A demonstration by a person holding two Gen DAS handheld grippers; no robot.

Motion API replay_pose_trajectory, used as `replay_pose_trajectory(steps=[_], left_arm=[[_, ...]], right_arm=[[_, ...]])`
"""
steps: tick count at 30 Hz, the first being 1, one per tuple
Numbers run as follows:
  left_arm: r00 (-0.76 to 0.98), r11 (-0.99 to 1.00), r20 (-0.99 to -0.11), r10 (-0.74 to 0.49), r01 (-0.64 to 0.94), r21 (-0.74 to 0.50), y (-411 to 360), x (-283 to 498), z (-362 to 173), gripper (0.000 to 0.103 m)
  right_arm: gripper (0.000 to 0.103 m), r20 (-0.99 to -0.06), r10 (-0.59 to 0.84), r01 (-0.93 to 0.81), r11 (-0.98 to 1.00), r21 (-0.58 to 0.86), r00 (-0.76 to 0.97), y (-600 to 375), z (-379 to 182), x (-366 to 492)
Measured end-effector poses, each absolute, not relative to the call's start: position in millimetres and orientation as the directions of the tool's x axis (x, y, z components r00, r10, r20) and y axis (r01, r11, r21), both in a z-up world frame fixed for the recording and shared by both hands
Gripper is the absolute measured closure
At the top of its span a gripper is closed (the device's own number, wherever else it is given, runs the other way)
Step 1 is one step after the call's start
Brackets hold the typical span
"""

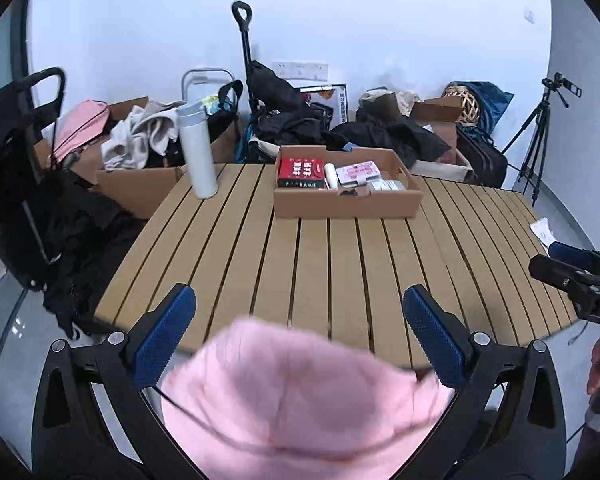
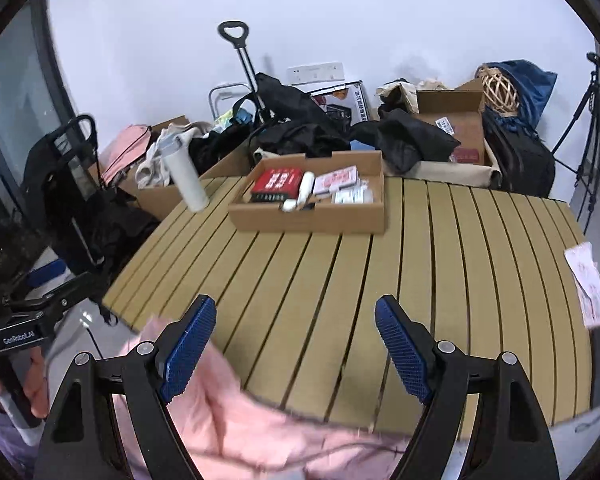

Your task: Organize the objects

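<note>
Both tools hang over the near edge of a tan slatted table (image 1: 340, 248), pointing down and across it. Left gripper (image 1: 300, 336): blue-padded jaws stand wide apart; a blurred pink fleece garment (image 1: 300, 408) fills the space below and between them, but I cannot tell whether either pad touches it. Right gripper (image 2: 296, 348): jaws likewise wide, nothing between the pads; the same pink cloth lies under its left finger. Ahead of both, at the table's far side, sits a shallow brown cardboard tray (image 1: 346, 204) holding a red box (image 1: 302, 172), a white tube and flat packets. Ahead and left of the tray stands a tall white flask (image 1: 198, 152). A white paper slip (image 2: 588, 280) lies far right of the right gripper. Beyond the table: white wall (image 1: 340, 20), open cartons of clothes, black trolley handle (image 1: 242, 20), camera tripod (image 1: 540, 128).
</note>
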State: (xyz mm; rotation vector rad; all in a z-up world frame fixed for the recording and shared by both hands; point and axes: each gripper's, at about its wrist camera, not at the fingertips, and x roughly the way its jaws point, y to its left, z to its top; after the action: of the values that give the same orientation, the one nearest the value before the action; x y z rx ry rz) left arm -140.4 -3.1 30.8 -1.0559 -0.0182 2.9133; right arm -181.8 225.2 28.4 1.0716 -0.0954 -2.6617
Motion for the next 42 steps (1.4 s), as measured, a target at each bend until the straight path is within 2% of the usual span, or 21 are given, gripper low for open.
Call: replay_pose_trajectory(steps=[3, 5, 8, 10, 16, 25, 42], left_arm=[[-0.750, -0.998, -0.659, 0.061, -0.034, -0.054, -6, -97, 18, 0.000], [-0.732, -0.993, -0.671, 0.114, -0.081, -0.080, -4, -65, 8, 0.000], [-0.737, -0.994, -0.667, 0.108, -0.101, -0.049, 2, -38, 5, 0.000], [-0.746, -0.994, -0.658, 0.102, -0.104, -0.036, 6, -30, 6, 0.000], [-0.772, -0.994, -0.627, 0.102, -0.111, -0.024, 11, -19, 14, 0.000], [-0.760, -0.994, -0.643, 0.097, -0.107, -0.022, 13, -20, 8, 0.000], [-0.761, -0.994, -0.642, 0.095, -0.105, -0.023, 12, -21, 7, 0.000]], right_arm=[[0.018, -0.669, -0.258, 0.215, -0.965, 0.147, -0.698, 221, 20, -130], [0.018, -0.662, -0.233, 0.183, -0.972, 0.145, -0.712, 217, 12, -91], [0.018, -0.634, -0.169, 0.126, -0.986, 0.114, -0.755, 207, -2, -36], [0.018, -0.645, -0.145, 0.147, -0.988, 0.051, -0.750, 197, -8, -20], [0.018, -0.618, -0.178, 0.176, -0.982, 0.065, -0.766, 190, 0, -11], [0.018, -0.602, -0.162, 0.138, -0.987, 0.087, -0.782, 198, 0, -11], [0.018, -0.633, -0.160, 0.154, -0.986, 0.065, -0.757, 190, -9, -14]])
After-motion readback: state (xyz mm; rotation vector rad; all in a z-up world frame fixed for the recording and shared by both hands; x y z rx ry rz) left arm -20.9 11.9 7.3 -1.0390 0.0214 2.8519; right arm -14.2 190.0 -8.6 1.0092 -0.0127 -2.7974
